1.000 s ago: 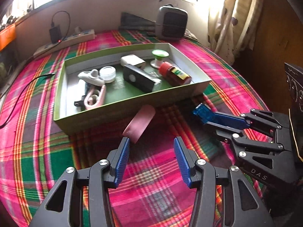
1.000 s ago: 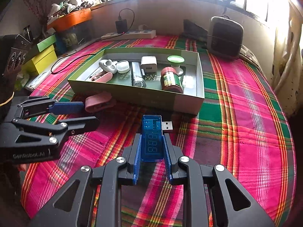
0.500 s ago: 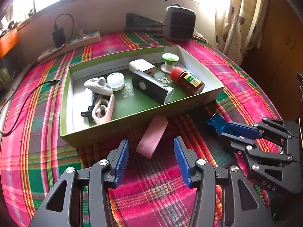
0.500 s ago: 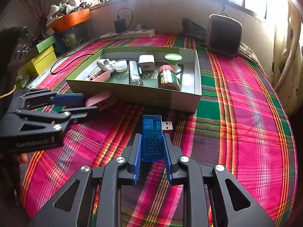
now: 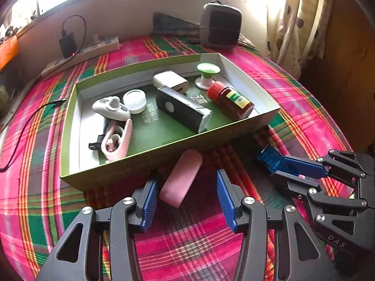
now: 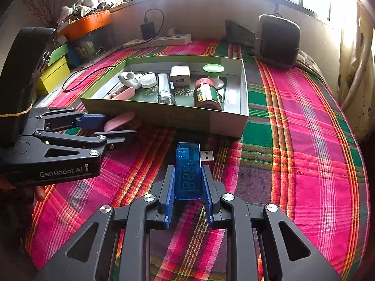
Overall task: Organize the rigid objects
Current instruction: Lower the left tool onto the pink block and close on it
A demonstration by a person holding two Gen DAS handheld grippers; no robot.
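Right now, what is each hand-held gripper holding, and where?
Right hand-held gripper: blue USB tester, gripped by its long sides. Left hand-held gripper: nothing; pink case lies loose between open jaws.

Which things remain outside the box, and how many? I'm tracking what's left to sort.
2: a pink case on the cloth between the open left gripper, and a blue USB meter held by the right gripper.

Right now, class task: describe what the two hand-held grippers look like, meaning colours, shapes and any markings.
Both match: the left hand-held gripper and right hand-held gripper have black angular linkage arms with triangular cut-outs, silver round rivets and ribbed blue finger pads. The left's body reads "GenRobot.AI" in white; the right's shows "DAS".
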